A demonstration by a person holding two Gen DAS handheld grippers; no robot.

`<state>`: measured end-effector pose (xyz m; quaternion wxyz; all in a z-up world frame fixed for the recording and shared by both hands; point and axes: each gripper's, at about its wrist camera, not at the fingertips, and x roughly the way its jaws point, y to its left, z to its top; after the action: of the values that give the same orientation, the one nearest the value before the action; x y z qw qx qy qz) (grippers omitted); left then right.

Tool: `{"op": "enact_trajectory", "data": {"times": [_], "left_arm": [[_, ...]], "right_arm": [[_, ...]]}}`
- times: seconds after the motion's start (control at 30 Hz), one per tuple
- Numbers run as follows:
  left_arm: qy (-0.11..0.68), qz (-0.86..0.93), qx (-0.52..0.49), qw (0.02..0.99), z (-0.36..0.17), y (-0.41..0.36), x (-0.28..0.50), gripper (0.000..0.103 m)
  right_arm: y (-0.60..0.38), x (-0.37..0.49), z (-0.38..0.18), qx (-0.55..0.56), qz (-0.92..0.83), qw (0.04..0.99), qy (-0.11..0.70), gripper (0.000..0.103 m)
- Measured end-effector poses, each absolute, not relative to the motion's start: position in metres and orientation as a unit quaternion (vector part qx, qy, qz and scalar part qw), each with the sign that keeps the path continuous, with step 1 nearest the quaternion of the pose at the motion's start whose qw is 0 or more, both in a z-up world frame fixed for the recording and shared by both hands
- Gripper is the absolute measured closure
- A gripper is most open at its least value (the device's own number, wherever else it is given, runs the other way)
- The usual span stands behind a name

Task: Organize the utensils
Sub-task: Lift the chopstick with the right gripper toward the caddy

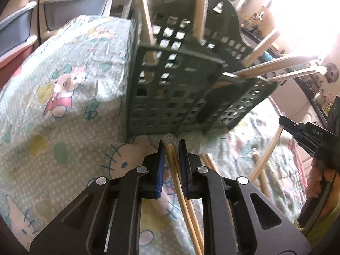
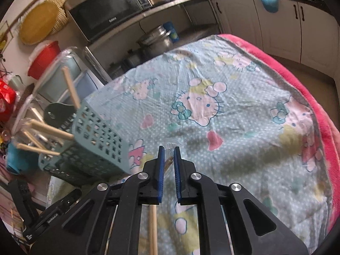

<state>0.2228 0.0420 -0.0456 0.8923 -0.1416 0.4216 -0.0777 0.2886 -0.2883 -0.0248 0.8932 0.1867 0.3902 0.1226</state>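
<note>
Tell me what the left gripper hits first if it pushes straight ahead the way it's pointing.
Most likely the lower wall of the green utensil basket, which stands just beyond the left gripper and the wooden chopsticks it grips. Depth is unclear; it could touch the patterned cloth first.

Right tongs (image 2: 169, 152) clamping chopstick (image 2: 153, 229), basket (image 2: 99, 136) left

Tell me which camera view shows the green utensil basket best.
The left wrist view: the green utensil basket stands near and central, showing its perforated walls and the wooden sticks inside. In the right wrist view the basket sits at the left edge, smaller and blurred.
</note>
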Motion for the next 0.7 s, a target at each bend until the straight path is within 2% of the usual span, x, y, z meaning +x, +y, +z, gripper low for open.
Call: {"op": "enact_trajectory", "data": {"times": [0.13,0.7], "left_arm": [[0.406,-0.088,-0.141,0.899,-0.031,0.044,0.211,0.099],[0.341,-0.109,-0.138,0.923,0.027,0.029,0.187,0.1]], "right_arm": [[-0.289,0.278,-0.014,0.189,0.128,0.899,0.374,0.095],[-0.274,0.221,0.053,0.155,0.189,0.926,0.288,0.097]]}}
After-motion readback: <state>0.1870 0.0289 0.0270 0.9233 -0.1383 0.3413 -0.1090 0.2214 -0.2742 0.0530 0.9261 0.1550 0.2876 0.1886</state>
